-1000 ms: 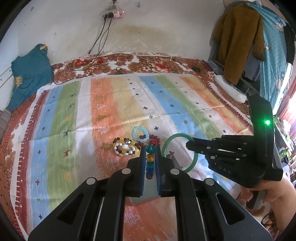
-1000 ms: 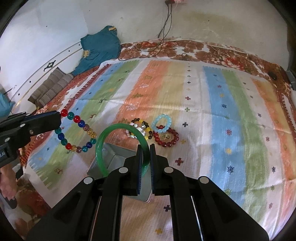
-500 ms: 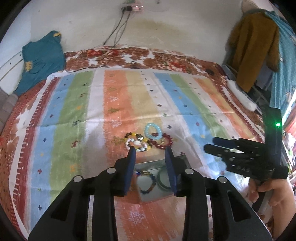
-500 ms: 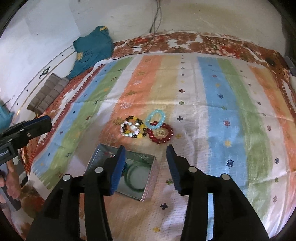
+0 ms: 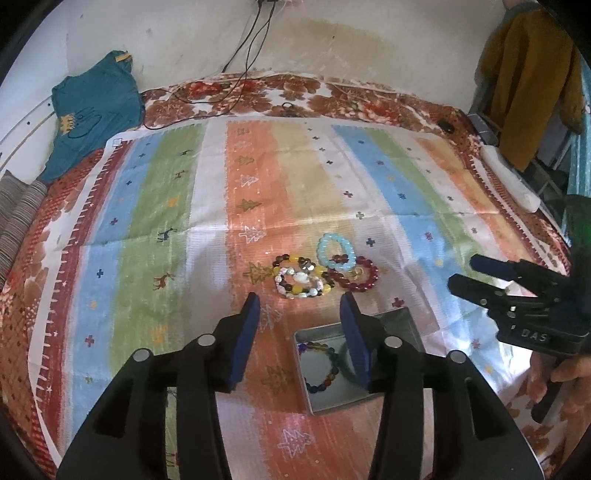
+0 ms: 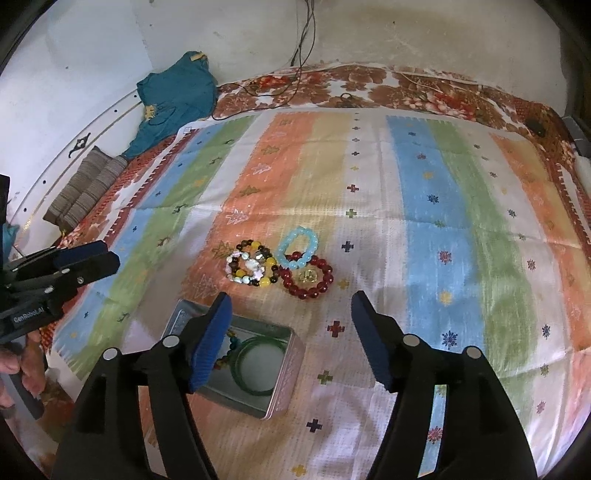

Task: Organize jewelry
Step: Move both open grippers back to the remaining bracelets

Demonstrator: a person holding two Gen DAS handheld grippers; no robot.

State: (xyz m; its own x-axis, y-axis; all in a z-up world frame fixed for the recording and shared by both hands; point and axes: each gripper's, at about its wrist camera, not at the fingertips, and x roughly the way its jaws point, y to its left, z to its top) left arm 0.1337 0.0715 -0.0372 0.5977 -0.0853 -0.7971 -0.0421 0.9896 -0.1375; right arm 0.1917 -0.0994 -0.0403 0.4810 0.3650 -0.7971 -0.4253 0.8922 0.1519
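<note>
Bracelets (image 6: 280,264) clustered on the striped bedspread (image 6: 413,206) lie just beyond the metal tin (image 6: 284,387), straight ahead of both empty hand-held grippers, left (image 5: 299,306) and right (image 6: 290,306), jaws spread apart.

A striped cloth (image 6: 413,221) covers a floral bed (image 6: 424,88) against a stained white wall (image 6: 369,33).

tin (image 6: 284,391) sat open on the striped cloth, holding a green bangle (image 6: 255,363) lying flat and a multicoloured bead bracelet (image 5: 322,363) beside it. just beyond the tin, three bracelets lay clustered and touching: mixed yellow-brown-white (image 6: 251,268), pale blue (image 6: 298,246), dark red (image 6: 307,281).
</note>
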